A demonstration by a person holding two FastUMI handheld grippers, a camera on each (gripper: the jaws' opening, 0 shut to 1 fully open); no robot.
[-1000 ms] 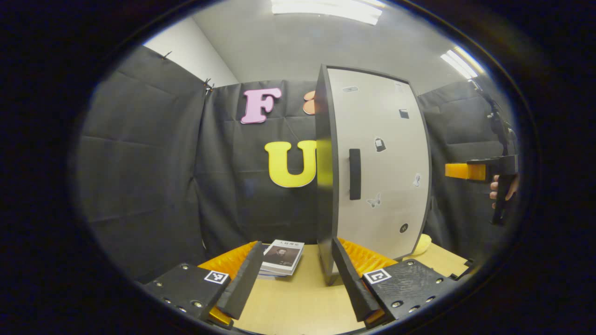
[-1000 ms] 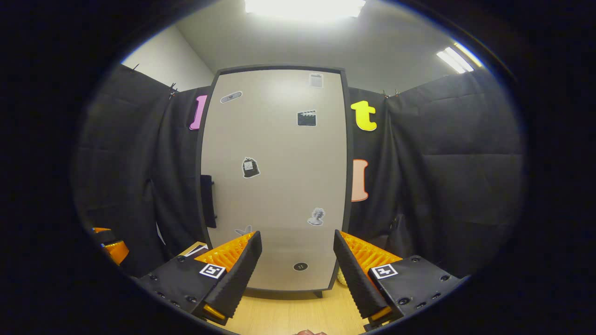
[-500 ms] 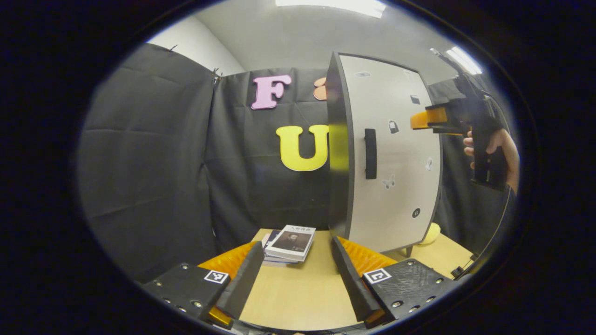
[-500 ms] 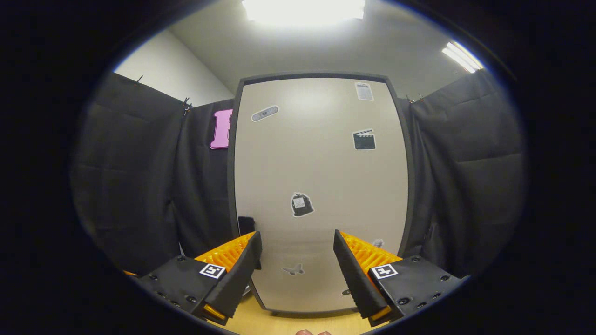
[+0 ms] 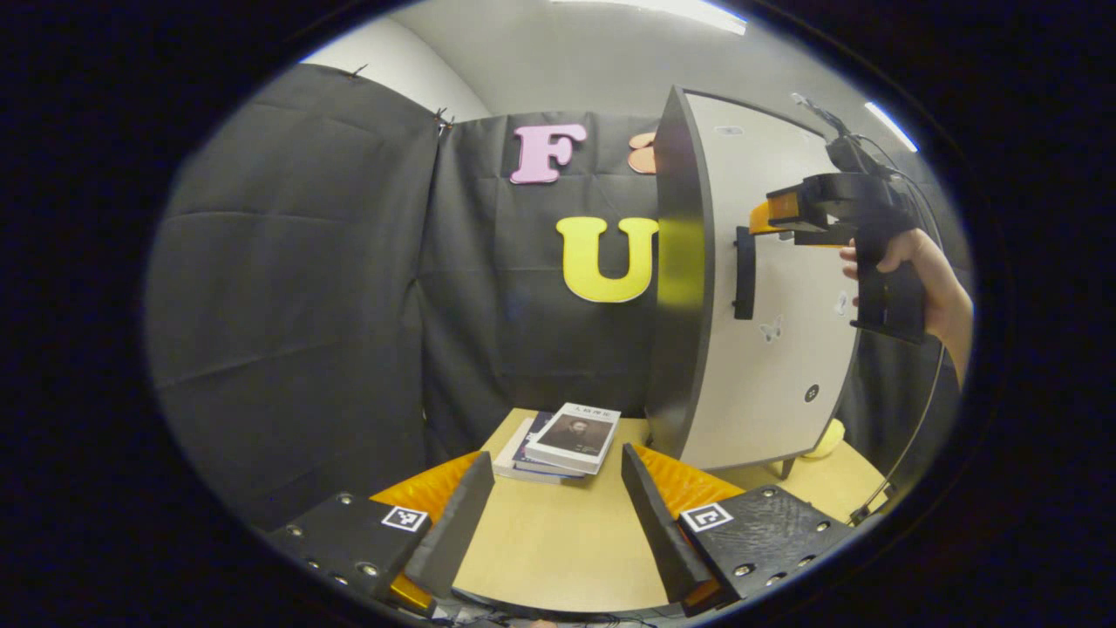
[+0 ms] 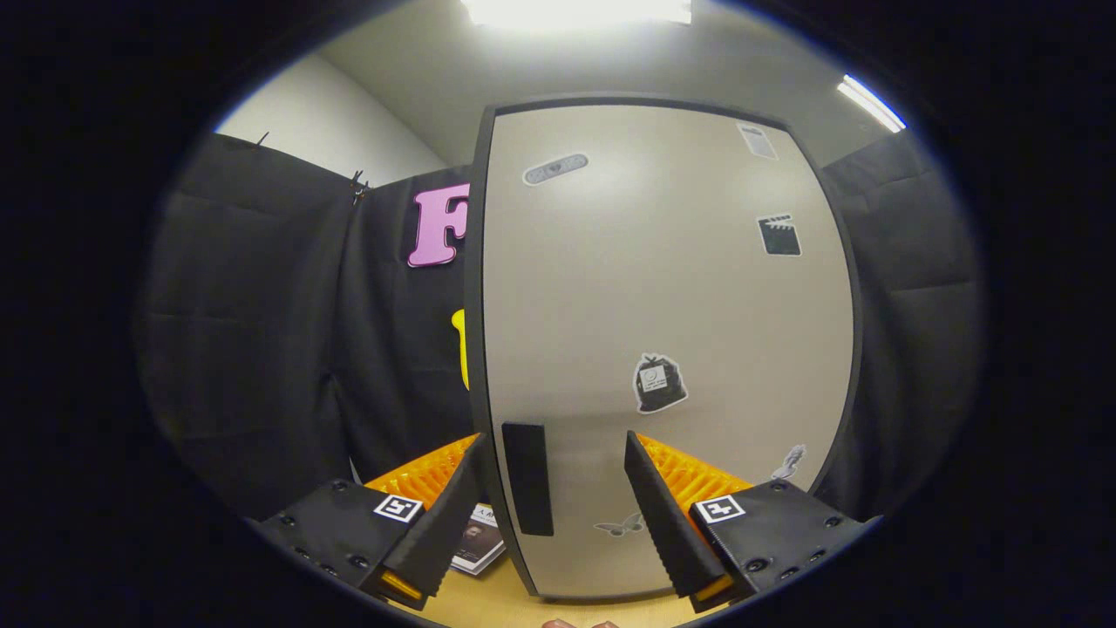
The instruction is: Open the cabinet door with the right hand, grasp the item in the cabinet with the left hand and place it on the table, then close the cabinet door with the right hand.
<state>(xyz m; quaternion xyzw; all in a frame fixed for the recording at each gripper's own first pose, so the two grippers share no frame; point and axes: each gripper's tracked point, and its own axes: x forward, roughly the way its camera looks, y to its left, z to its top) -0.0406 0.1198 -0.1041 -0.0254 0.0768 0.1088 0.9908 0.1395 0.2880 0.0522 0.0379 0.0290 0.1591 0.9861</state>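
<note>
i hold my left gripper low over the near edge of the table, its fingers apart. ahead, a stack of books lies on the table, just left of the cabinet standing at the back right. my right gripper, in my hand, is raised before the cabinet door, near the top of the handle. in the right gripper view that handle stands between my parted fingers.
</note>
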